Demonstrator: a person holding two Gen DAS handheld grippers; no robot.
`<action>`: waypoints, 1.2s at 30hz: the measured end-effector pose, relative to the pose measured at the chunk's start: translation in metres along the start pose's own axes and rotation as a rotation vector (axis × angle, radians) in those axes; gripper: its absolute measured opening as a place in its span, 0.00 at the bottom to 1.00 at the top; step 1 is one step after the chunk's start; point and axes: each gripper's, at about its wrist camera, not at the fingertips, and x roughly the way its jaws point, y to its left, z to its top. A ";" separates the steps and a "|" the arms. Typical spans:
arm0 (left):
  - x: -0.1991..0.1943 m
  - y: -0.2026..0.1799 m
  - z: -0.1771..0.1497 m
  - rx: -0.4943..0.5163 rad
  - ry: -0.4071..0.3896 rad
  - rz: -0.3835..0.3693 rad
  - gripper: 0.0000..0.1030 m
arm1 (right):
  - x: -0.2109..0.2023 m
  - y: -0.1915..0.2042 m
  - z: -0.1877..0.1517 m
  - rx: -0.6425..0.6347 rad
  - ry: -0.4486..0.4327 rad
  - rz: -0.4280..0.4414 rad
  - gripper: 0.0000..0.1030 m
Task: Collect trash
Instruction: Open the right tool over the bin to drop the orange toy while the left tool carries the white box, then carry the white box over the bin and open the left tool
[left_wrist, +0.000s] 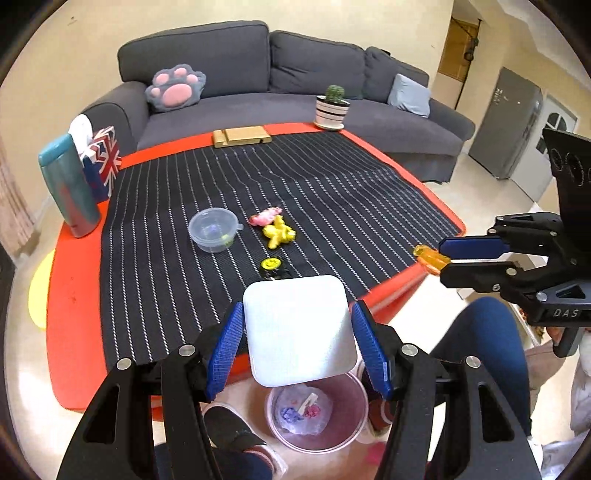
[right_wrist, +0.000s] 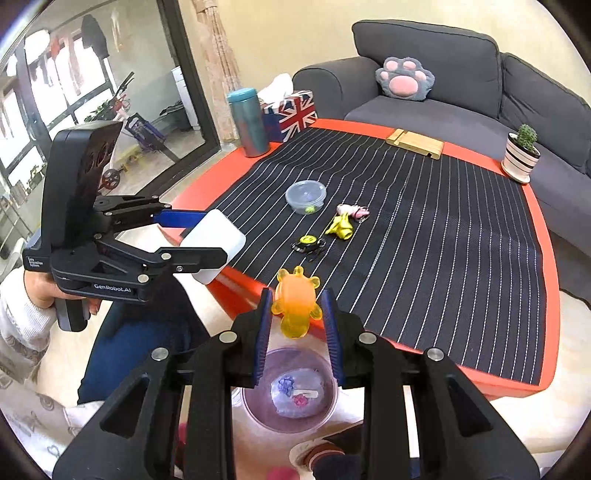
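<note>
My left gripper (left_wrist: 297, 332) is shut on a white square lid (left_wrist: 299, 330) and holds it above the clear trash bin (left_wrist: 317, 413) on the floor; the lid also shows in the right wrist view (right_wrist: 214, 245). My right gripper (right_wrist: 297, 314) is shut on an orange translucent toy (right_wrist: 295, 306), over the same bin (right_wrist: 291, 395); the toy also shows in the left wrist view (left_wrist: 430, 258). On the striped cloth (left_wrist: 258, 184) lie a pink scrap (left_wrist: 264, 216), a yellow scrap (left_wrist: 279, 232), a yellow-faced black item (left_wrist: 271, 266) and a clear tub (left_wrist: 214, 229).
A teal tumbler (left_wrist: 68, 184) and a Union Jack tissue box (left_wrist: 105, 158) stand at the table's left. A wooden stand (left_wrist: 242, 136) and a potted cactus (left_wrist: 332, 107) sit at the far edge. A grey sofa (left_wrist: 277, 74) is behind. The person's legs (left_wrist: 484, 350) are beside the bin.
</note>
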 end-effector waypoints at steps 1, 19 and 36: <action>-0.002 -0.002 -0.002 0.005 0.002 -0.005 0.57 | -0.002 0.002 -0.002 -0.003 0.002 0.004 0.26; -0.027 -0.004 -0.026 0.006 -0.004 -0.036 0.57 | 0.003 0.030 -0.040 0.002 0.059 0.074 0.26; -0.021 -0.002 -0.029 0.005 0.020 -0.058 0.57 | 0.003 0.018 -0.038 0.064 0.031 0.039 0.91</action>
